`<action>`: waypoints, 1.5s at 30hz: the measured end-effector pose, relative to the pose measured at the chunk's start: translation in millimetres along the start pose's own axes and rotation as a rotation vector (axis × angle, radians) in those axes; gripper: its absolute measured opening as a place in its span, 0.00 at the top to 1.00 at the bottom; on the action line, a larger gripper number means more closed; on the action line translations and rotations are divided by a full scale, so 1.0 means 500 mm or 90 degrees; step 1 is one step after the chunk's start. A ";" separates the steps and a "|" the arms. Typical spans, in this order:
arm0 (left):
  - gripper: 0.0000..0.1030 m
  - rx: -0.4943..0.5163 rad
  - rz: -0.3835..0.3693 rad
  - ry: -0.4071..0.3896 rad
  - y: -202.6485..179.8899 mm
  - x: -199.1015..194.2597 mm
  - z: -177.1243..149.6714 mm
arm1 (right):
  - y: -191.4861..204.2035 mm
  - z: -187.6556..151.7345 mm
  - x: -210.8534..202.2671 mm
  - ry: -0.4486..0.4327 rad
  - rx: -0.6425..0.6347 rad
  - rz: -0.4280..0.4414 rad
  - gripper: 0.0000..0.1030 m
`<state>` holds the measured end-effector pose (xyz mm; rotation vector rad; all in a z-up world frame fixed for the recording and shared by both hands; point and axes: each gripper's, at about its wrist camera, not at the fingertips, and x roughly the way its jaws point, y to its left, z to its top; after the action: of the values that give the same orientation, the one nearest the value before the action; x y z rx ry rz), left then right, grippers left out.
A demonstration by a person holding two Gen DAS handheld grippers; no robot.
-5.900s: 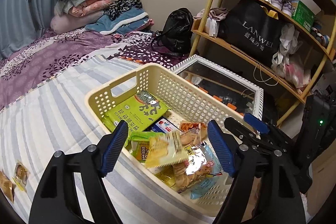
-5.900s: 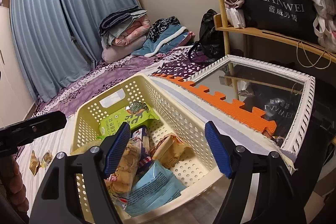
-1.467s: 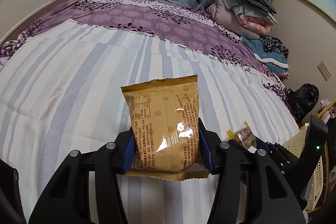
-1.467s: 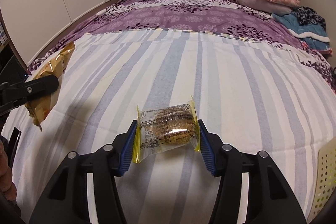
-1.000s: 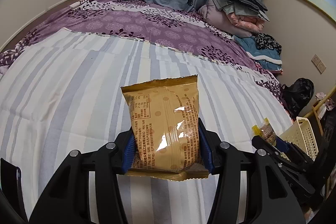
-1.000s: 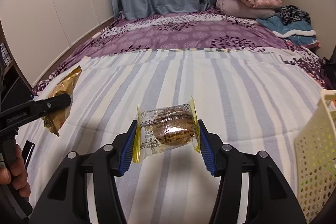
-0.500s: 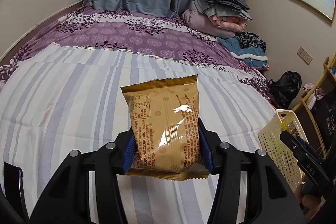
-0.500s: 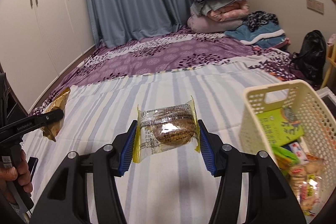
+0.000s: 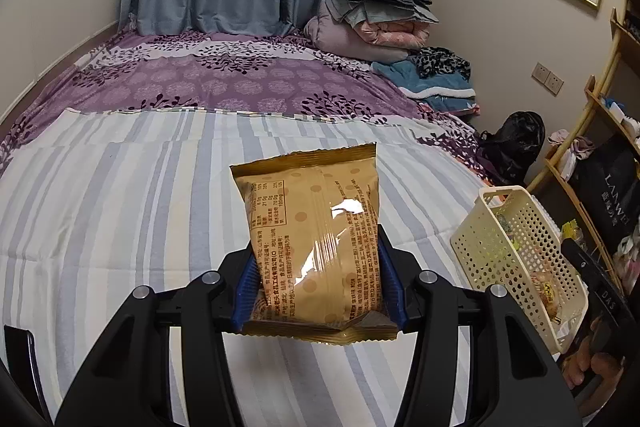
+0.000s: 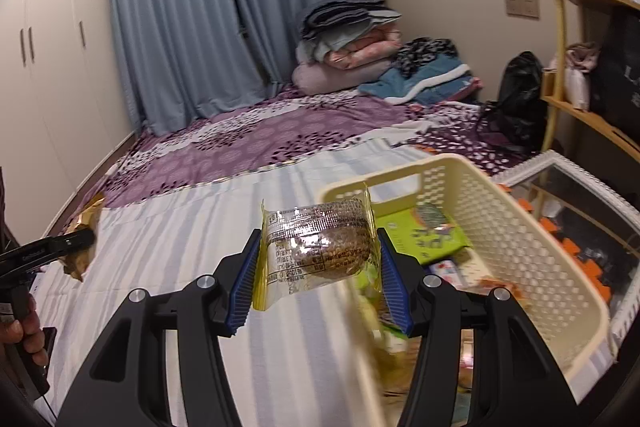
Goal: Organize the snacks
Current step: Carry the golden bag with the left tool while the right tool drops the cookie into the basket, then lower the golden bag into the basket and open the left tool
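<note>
The golden snack packet point(image 9: 316, 247) is a puffy, glossy pouch with crimped top and bottom edges, pale dots and fine printed text on its back; it stands upright in the left gripper point(image 9: 320, 287), whose 2 blue pads press its lower sides. The clear-wrapped round biscuit point(image 10: 320, 247) is brown and grainy under a shiny film with yellow end seals and a printed label, and it sits crosswise in the right gripper point(image 10: 316, 283), clamped at both ends by the pads. Below both tools lies the striped sheet point(image 9: 120, 207) of the bed. The cream perforated basket point(image 10: 520, 227) sits just ahead and to the right of the right gripper, its near rim blurred under the right finger, with a green packet point(image 10: 432, 231) and other wrapped snacks inside. From the left gripper the basket is well off to the right. A hand point(image 10: 24, 339) holds the left tool's handle at the far left.
</note>
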<state>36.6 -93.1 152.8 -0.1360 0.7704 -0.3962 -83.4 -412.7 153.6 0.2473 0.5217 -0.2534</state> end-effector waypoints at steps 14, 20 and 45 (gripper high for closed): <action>0.49 0.038 -0.020 0.011 -0.069 0.010 -0.002 | -0.171 -0.043 -0.041 0.007 0.064 -0.122 0.46; 0.49 0.055 -0.028 0.018 -0.099 0.019 0.000 | -0.208 -0.063 -0.043 0.020 0.082 -0.146 0.45; 0.49 0.152 -0.078 0.037 -0.268 0.049 0.001 | -0.249 -0.083 -0.057 0.001 0.097 -0.150 0.30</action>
<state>12.9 -225.9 172.2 0.0522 0.7680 -0.6067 -163.3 -512.6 112.6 0.3340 0.5336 -0.5232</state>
